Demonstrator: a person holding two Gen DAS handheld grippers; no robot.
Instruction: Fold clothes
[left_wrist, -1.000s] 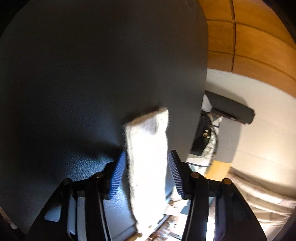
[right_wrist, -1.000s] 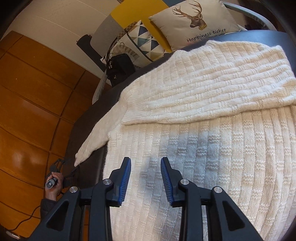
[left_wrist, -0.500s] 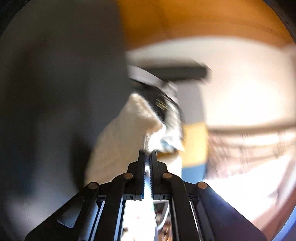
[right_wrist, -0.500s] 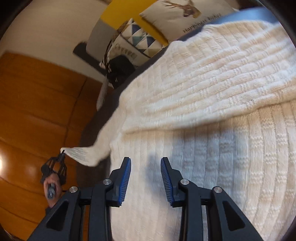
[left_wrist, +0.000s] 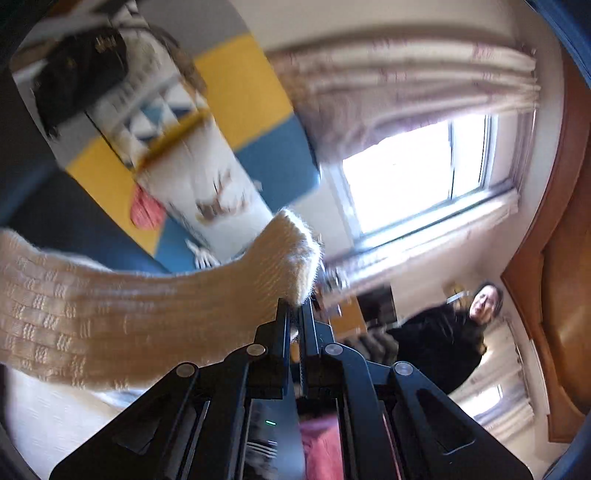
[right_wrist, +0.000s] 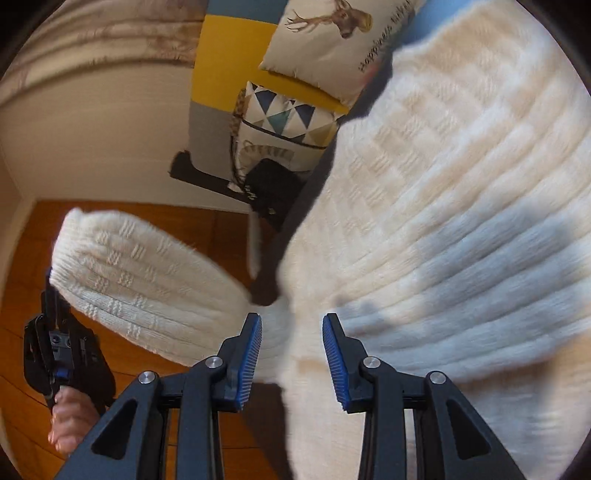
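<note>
A cream knitted sweater (right_wrist: 443, 221) lies spread over a dark bed, filling the right of the right wrist view. Its left sleeve (right_wrist: 140, 280) is lifted off the bed and stretches out over the wooden floor. My left gripper (right_wrist: 51, 291), held in a hand (right_wrist: 70, 417), is shut on the cuff. In the left wrist view the sleeve (left_wrist: 147, 306) runs in from the left, its cuff pinched in the left gripper (left_wrist: 293, 306). My right gripper (right_wrist: 291, 343) hovers over the sweater's body near the armpit, its jaws opening, pads not pressing the knit.
A deer-print pillow (right_wrist: 332, 33), a triangle-pattern pillow (right_wrist: 288, 114) and a black bag (right_wrist: 273, 188) sit at the head of the bed. Wooden floor (right_wrist: 37, 236) lies to the left. A bright window (left_wrist: 413, 170) with curtains and a person in black (left_wrist: 443, 339) stand beyond.
My left gripper closed on the sleeve cuff and swung it up and off the dark surface, rolling as it went. My right gripper drifted toward the sweater's armpit and tilted.
</note>
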